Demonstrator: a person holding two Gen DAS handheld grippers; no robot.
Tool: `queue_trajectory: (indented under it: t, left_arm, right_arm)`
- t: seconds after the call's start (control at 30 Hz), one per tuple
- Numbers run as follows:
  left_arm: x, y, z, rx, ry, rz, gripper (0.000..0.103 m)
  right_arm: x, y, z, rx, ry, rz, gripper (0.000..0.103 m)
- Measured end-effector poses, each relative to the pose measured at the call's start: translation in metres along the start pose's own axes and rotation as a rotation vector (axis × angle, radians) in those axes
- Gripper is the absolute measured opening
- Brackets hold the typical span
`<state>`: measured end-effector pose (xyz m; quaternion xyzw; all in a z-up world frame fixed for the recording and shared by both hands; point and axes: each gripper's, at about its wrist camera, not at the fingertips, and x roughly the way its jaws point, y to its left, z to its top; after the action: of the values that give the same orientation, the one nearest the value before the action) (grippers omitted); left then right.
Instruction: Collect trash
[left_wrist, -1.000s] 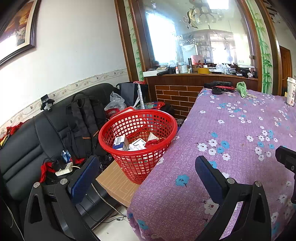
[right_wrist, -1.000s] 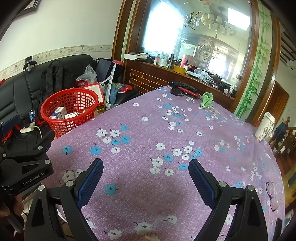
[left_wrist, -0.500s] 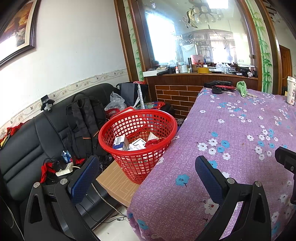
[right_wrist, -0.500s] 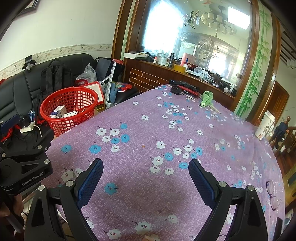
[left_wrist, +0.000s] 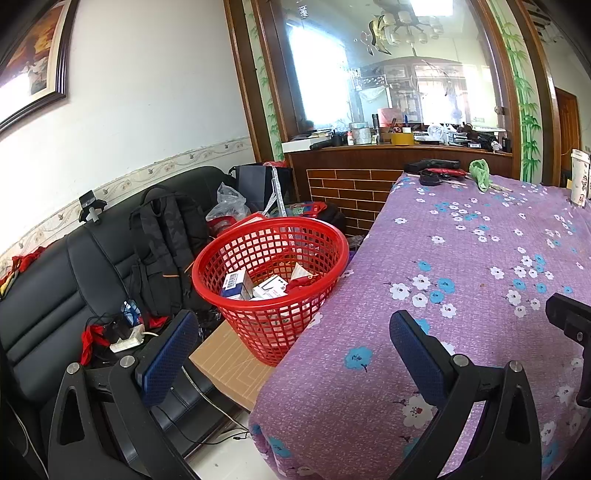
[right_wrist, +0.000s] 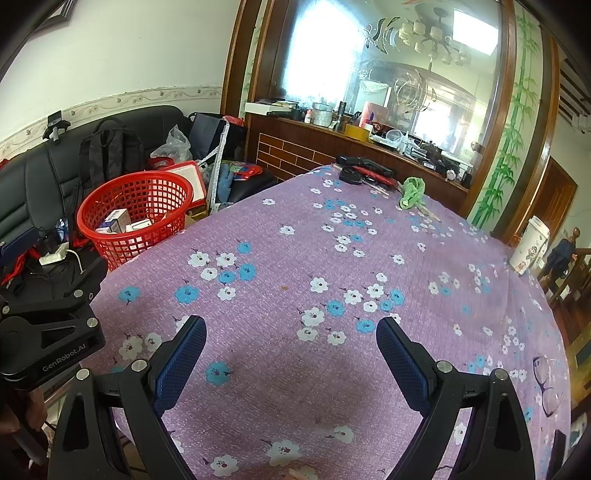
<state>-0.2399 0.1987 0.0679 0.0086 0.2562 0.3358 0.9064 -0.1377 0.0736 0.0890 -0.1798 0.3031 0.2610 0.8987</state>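
- Both your grippers are empty, jaws spread wide: the left gripper straddles the table's near corner, the right gripper sits low over the purple floral tablecloth.
- The red basket stands off the table's left edge on a cardboard box, just beside the cloth's hem. It already holds a few small cartons, so the collecting looks well along.
- On the cloth near your jaws, nothing I can pick out as trash; that stretch shows only printed flowers.
- The likeliest remaining piece, if it counts, is the crumpled green item at the far end of the table, next to some dark objects and what look like sticks. I can't tell whether it's rubbish or a cloth.
- The key relation: that green thing lies straight ahead and a little right of your right gripper, well apart from it, with its length running roughly away from you.
- Your right hand is the nearer one to it; your left is the nearer one to the basket, which sits ahead and just left of centre.
- Pose check: both tools point forward along the table and tilt slightly down, the left one visible at the edge of the right view.
- A white patterned cup stands upright at the right edge; give it room on any long reach.
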Motion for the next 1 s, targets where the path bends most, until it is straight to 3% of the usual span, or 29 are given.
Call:
queue_trajectory:
  t: [0.33, 0.5, 0.6, 0.73, 0.83, 1.0]
  left_arm:
    - [0.001, -0.01, 0.004, 0.03, -0.004, -0.018, 0.103]
    - [0.004, -0.03, 0.011, 0.077, 0.007, -0.07, 0.103]
    - [0.007, -0.058, 0.022, 0.115, 0.038, -0.17, 0.103]
    - [0.022, -0.118, 0.032, 0.174, 0.175, -0.388, 0.103]
    - [0.023, -0.176, 0.034, 0.273, 0.193, -0.458, 0.103]
    - [0.036, -0.257, 0.03, 0.346, 0.336, -0.595, 0.103]
  right_arm:
    - [0.002, -0.01, -0.003, 0.024, 0.01, -0.004, 0.095]
    - [0.004, -0.035, -0.006, 0.082, 0.024, -0.021, 0.095]
    - [0.008, -0.067, -0.012, 0.148, 0.051, -0.068, 0.095]
    - [0.02, -0.138, -0.034, 0.314, 0.146, -0.205, 0.096]
    - [0.031, -0.195, -0.06, 0.448, 0.245, -0.325, 0.097]
    - [0.041, -0.251, -0.095, 0.573, 0.341, -0.423, 0.098]
